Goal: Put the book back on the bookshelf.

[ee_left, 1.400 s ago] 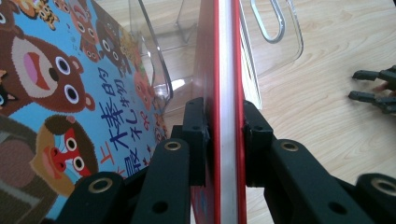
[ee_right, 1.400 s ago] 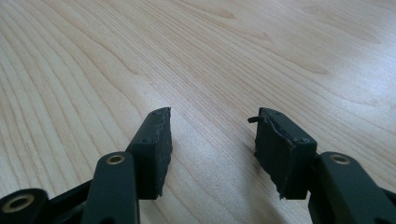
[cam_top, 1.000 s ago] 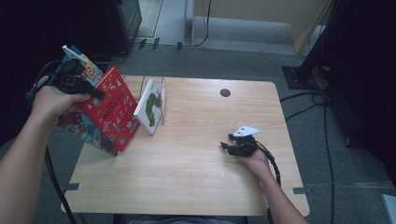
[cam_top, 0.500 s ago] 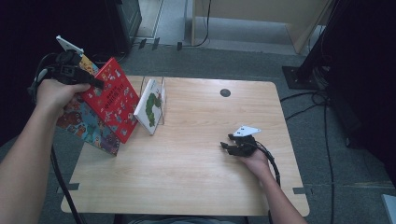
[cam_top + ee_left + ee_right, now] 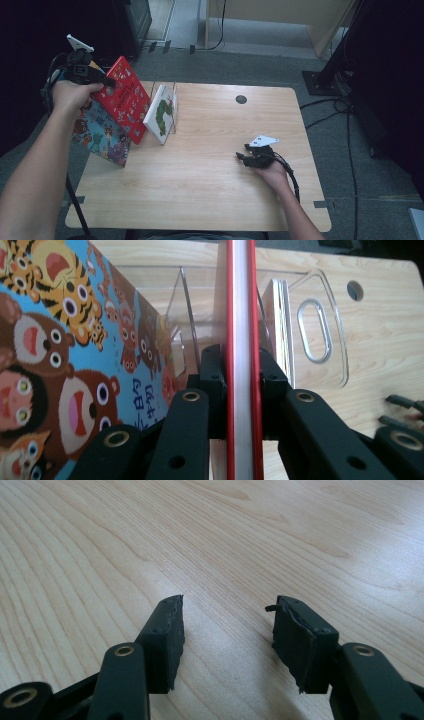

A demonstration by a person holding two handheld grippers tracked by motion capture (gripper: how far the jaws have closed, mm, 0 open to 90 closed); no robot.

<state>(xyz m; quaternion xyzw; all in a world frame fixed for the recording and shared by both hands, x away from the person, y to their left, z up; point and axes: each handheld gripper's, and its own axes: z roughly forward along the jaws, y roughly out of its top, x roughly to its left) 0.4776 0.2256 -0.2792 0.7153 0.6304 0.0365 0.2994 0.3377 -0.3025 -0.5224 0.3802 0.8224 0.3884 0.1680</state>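
Near the front right part of the tabletop (image 5: 200, 190), the right gripper (image 5: 243, 152) rested low over the bare wood in the person's right hand (image 5: 272, 172), its jaws standing apart with nothing between them; the right gripper view looked along the two black pads (image 5: 167, 640) over the plain wood grain. Farther off, at the left edge of the tabletop, the left gripper (image 5: 107, 80) was held raised in the left hand (image 5: 70, 95), its jaws clamped on the top edge of the red book (image 5: 125, 100), which hung tilted over that edge; in the left gripper view its red covers and white page block (image 5: 241, 340) ran upright between the pressed pads. Just beside it on the outer side stood a blue book with cartoon animals (image 5: 102, 132), leaning likewise. Beyond, nearer the back left corner, a clear plastic book rack (image 5: 320, 335) carried a white book with a green caterpillar (image 5: 161, 114), leaning in one slot.
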